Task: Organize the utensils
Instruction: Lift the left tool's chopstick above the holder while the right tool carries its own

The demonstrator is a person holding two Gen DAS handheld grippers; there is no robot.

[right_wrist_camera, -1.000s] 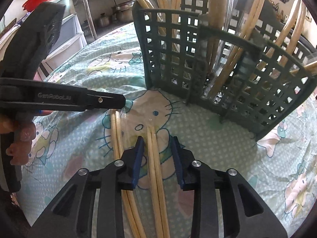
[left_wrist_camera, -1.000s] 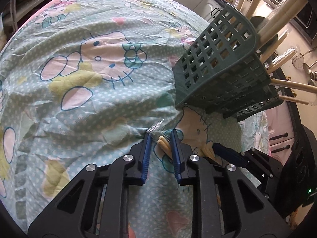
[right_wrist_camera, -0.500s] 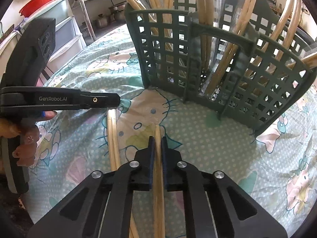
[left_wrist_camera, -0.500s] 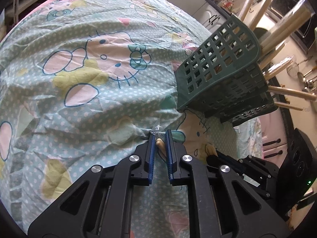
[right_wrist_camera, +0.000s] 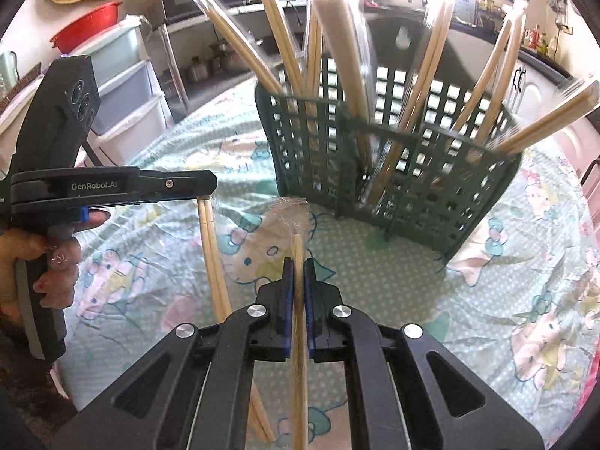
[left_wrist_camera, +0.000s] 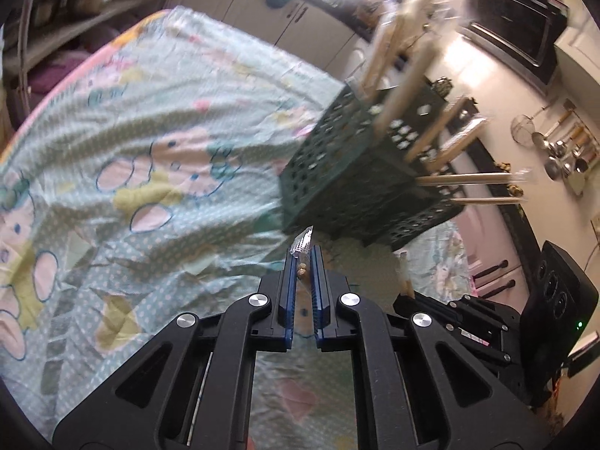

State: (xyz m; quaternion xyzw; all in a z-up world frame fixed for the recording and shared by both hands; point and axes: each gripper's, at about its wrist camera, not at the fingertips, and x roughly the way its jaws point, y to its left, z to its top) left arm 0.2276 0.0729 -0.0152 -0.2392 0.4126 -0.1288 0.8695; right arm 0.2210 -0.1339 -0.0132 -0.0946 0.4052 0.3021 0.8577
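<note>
**Gripping wrapped chopsticks beside the green basket**

Pinching one wrapped chopstick pair (right_wrist_camera: 299,300) between its blue pads, the right gripper (right_wrist_camera: 298,270) holds it raised over the cartoon-print tablecloth (right_wrist_camera: 393,281), the clear wrapper flaring at the tip. The left gripper (left_wrist_camera: 302,262) has its jaws pressed on the end of a second wrapped pair (left_wrist_camera: 302,258), which slants down toward the cloth in the right wrist view. Just beyond both stands the dark green lattice basket (right_wrist_camera: 412,172), with many wrapped chopstick pairs (right_wrist_camera: 337,37) leaning out of it.
</note>
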